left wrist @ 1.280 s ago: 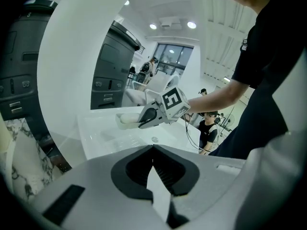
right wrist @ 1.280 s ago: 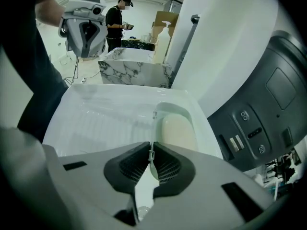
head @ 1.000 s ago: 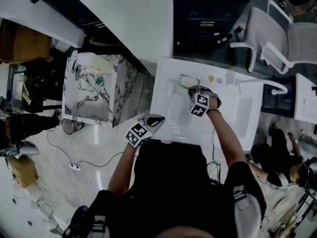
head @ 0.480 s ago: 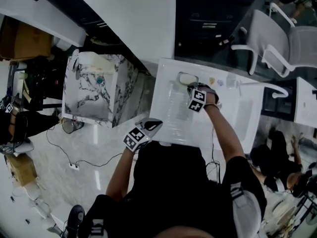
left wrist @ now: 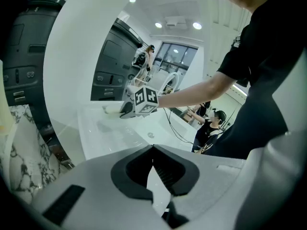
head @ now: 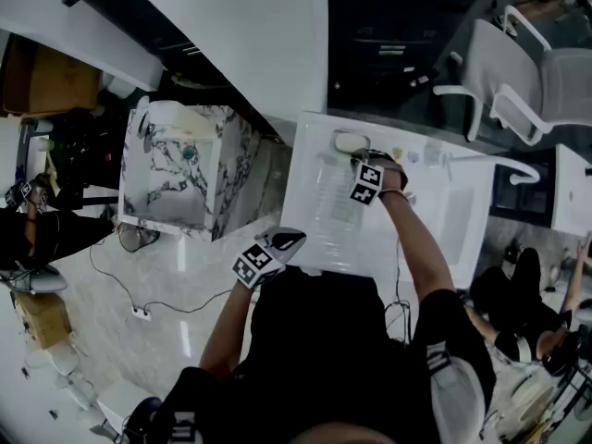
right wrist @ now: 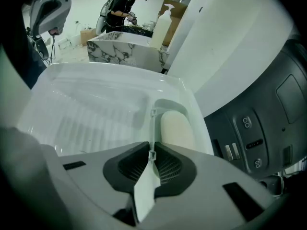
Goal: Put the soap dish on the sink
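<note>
A pale green soap dish [right wrist: 175, 123] with a cream soap bar in it sits at the back rim of the white sink [right wrist: 91, 109]. My right gripper [right wrist: 151, 155] is shut on the dish's near wall. I cannot tell whether the dish rests on the rim or hangs just above it. The head view shows the soap dish [head: 351, 142] at the far edge of the sink [head: 324, 220], with the right gripper [head: 367, 169] just behind it. My left gripper [head: 277, 245] hovers at the sink's near left corner, shut with nothing in it [left wrist: 152, 147].
A marble-patterned cabinet [head: 180, 169] stands left of the sink, with a pump bottle [right wrist: 162, 28] on it. A curved faucet [head: 504, 163] reaches over the basin at the right. White chairs [head: 518, 72] stand beyond. A cable [head: 139, 311] lies on the floor. People work nearby.
My right gripper has carried the soap dish a little farther toward the sink's back rim. The left gripper has hardly moved.
</note>
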A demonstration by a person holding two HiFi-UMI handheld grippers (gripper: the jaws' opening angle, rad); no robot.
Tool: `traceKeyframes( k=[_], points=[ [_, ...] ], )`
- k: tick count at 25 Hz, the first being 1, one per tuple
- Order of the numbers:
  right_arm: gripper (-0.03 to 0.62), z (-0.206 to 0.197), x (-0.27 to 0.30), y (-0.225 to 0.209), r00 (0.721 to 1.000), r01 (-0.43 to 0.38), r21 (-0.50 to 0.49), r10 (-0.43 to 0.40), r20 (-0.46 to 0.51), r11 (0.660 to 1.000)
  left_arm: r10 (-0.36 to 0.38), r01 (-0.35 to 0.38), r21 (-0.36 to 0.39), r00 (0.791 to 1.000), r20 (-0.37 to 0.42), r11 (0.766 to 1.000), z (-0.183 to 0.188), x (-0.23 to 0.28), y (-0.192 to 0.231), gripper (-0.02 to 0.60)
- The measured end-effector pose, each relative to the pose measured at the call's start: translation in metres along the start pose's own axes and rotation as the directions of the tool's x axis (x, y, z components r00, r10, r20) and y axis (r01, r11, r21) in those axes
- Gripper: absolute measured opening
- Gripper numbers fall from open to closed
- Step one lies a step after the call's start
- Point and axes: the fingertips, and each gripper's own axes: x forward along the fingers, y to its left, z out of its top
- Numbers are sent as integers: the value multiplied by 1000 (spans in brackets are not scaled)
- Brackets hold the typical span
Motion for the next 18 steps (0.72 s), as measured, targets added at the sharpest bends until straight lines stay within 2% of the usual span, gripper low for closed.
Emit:
traceKeyframes(
  k=[15, 18],
  points=[
    [58, -3, -2, 6, 999, 1, 58, -3, 39, 998, -31, 31, 14, 999, 13, 999, 8, 6, -4, 0],
    [63, -1, -1, 6, 997, -17, 107, 9, 75, 994, -33, 33, 13, 999, 18, 999, 10, 6, -3, 0]
  ],
)
